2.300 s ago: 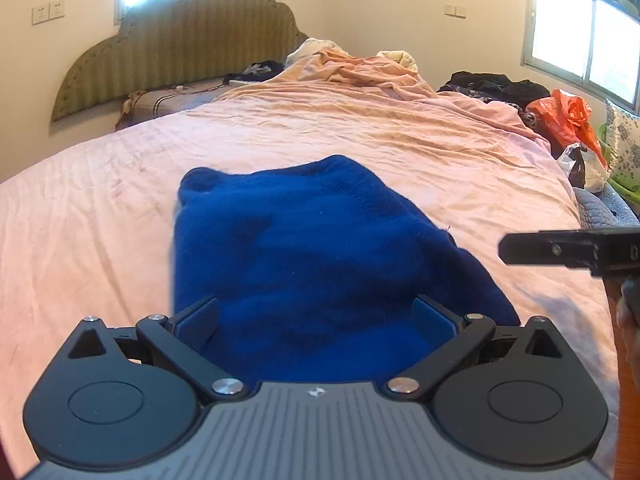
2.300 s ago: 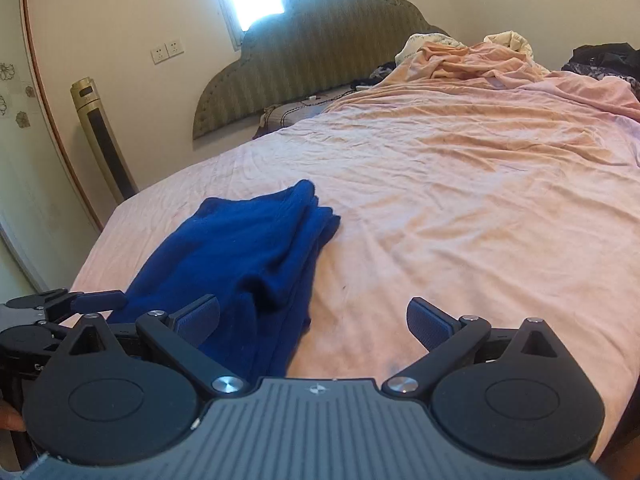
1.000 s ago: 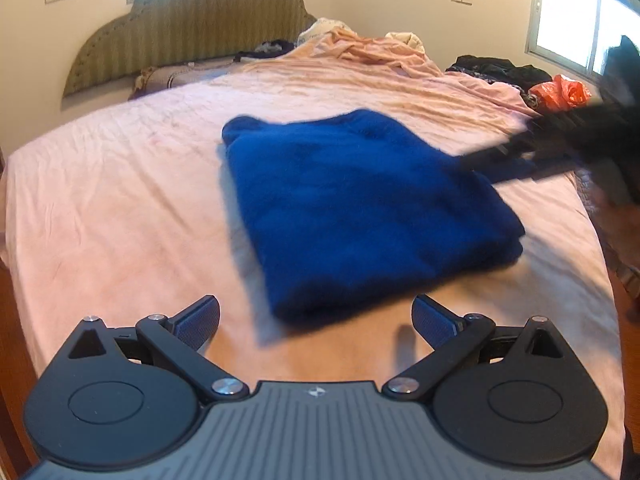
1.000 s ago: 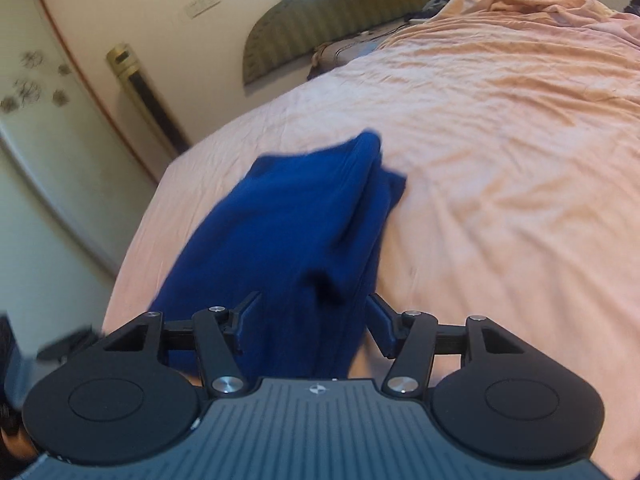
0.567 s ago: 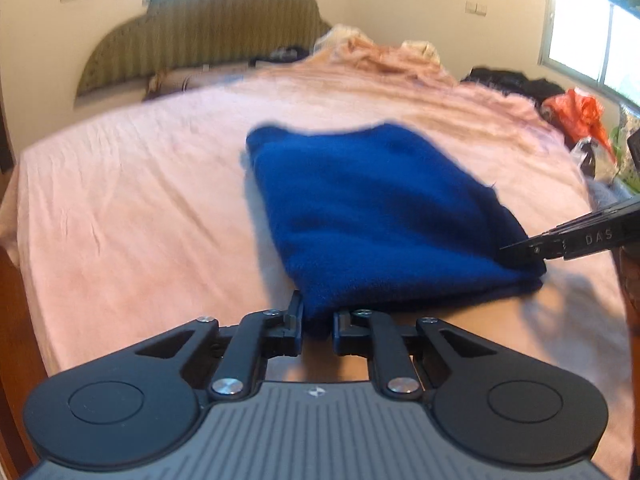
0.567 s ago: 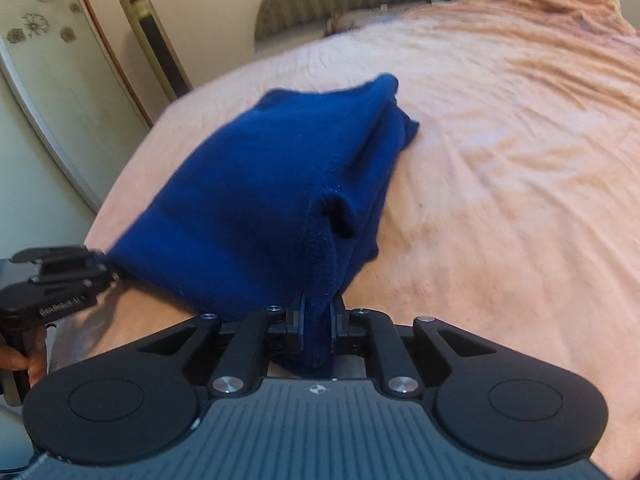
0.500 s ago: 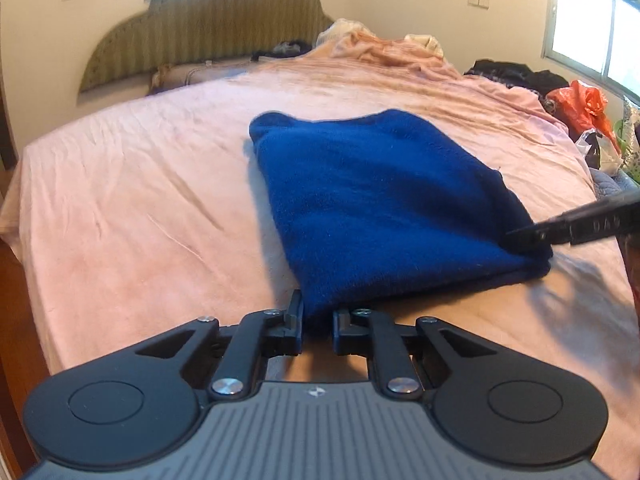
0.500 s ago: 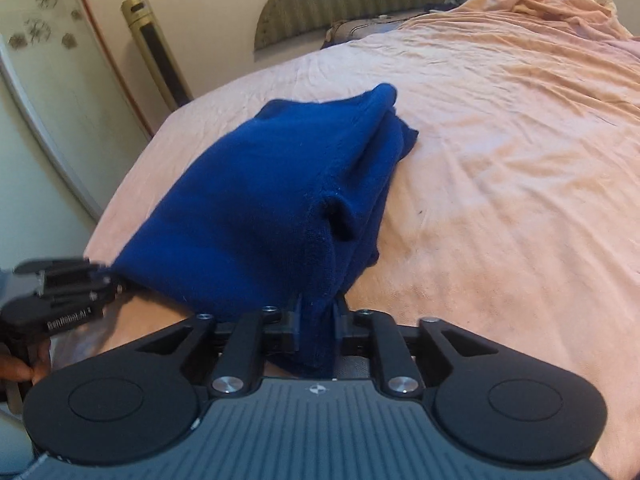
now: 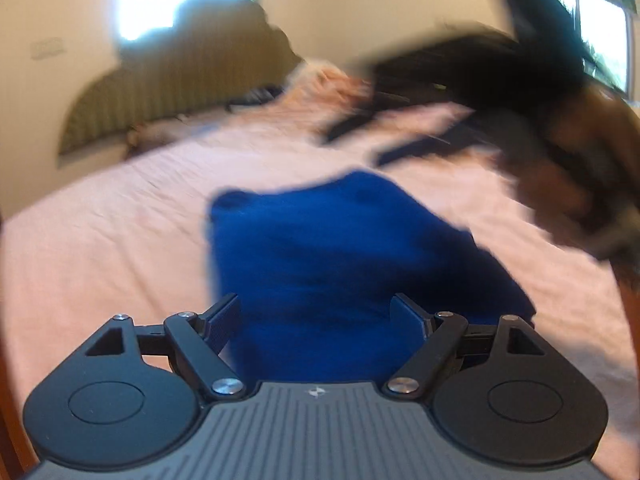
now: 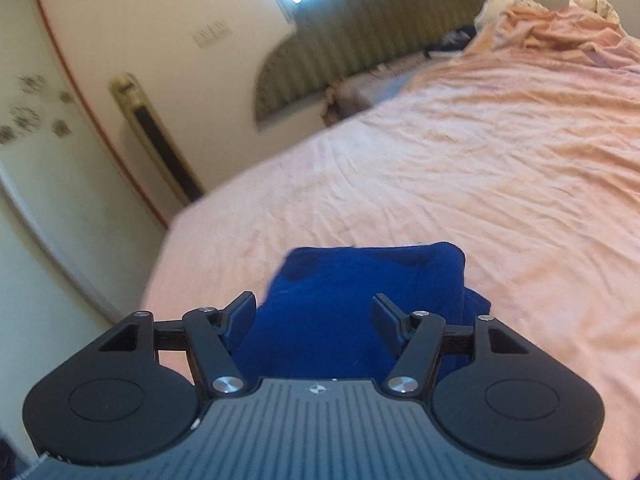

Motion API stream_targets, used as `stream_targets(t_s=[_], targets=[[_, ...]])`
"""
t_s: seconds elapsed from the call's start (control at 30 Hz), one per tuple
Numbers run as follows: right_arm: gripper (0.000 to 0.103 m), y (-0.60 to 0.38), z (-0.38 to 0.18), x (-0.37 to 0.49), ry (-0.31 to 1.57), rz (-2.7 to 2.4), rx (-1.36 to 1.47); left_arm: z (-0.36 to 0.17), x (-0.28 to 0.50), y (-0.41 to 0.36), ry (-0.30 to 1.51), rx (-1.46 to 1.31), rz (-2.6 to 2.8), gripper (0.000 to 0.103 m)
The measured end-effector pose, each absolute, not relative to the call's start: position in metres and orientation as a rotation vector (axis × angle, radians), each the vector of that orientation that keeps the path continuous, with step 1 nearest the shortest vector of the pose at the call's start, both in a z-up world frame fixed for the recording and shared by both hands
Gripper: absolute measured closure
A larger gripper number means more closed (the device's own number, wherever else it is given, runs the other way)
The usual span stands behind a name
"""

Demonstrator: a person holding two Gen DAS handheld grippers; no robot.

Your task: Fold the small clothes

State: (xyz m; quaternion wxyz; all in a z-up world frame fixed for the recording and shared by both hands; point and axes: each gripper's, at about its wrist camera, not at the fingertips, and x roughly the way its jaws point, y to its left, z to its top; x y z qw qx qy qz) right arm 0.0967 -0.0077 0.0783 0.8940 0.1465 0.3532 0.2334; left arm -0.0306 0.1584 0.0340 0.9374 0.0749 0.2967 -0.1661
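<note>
- My left gripper [image 9: 316, 314] has its fingers spread wide and grips nothing; the blue garment [image 9: 340, 256] lies folded just ahead of it, its near edge between the fingers
- My right gripper [image 10: 314, 312] is likewise wide and empty, over the near end of the same garment [image 10: 360, 300]
- I judge the fold laid down, so the step now is to let it settle: I'd lift both grippers straight clear without snagging the thick knit, then press the top layer flat if it bulges
- The right side of the garment looks uneven and may want squaring
- The garment rests on the pink bedsheet [image 10: 500, 184], near the bed's foot edge
- Beyond the garment stands the striped headboard [image 10: 380, 20], a heap of pink bedding [image 10: 560, 24] beside it, and a tall cream appliance [image 10: 156, 136] by the wall
</note>
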Motion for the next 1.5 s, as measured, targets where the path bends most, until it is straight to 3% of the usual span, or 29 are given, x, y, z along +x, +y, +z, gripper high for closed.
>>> stream_targets(t_s=[0.1, 0.13, 0.33, 0.37, 0.43, 0.67, 0.7, 0.87, 1.07, 1.2, 1.5], targets=[[0.039, 0.013, 0.036, 0.123, 0.86, 0.385, 0.163, 0.012, -0.022, 0.152, 0.665, 0.176, -0.335, 0.021], [0.038, 0.013, 0.03, 0.118, 0.787, 0.416, 0.134, 0.012, -0.02, 0.156, 0.667, 0.14, -0.339, 0.02], [0.032, 0.007, 0.059, 0.069, 0.704, 0.392, 0.113, 0.018, -0.028, 0.165, 0.648, 0.106, -0.316, 0.02], [0.029, -0.003, 0.065, 0.046, 0.656, 0.402, 0.118, 0.022, -0.035, 0.167, 0.639, 0.085, -0.306, 0.02], [0.0, -0.023, 0.068, 0.0, 0.58, 0.394, 0.141, 0.027, -0.049, 0.175, 0.629, 0.041, -0.298, 0.016], [0.003, -0.058, 0.005, -0.088, 0.712, 0.23, 0.158, 0.015, -0.08, 0.194, 0.724, -0.014, -0.2, 0.012], [0.0, -0.051, 0.002, -0.097, 0.654, 0.219, 0.103, 0.015, -0.081, 0.192, 0.712, -0.005, -0.187, 0.012], [0.0, -0.019, 0.003, -0.095, 0.745, 0.128, -0.031, 0.015, -0.068, 0.183, 0.76, -0.013, -0.099, 0.0], [0.0, -0.011, 0.007, -0.087, 0.808, 0.064, 0.022, 0.008, -0.065, 0.171, 0.761, 0.074, -0.087, 0.0], [0.0, -0.003, -0.005, -0.093, 0.716, 0.007, 0.028, 0.008, -0.063, 0.174, 0.76, 0.054, -0.078, 0.0], [0.0, -0.004, -0.004, -0.091, 0.709, 0.002, 0.03, 0.007, -0.062, 0.173, 0.747, 0.049, -0.042, 0.0]])
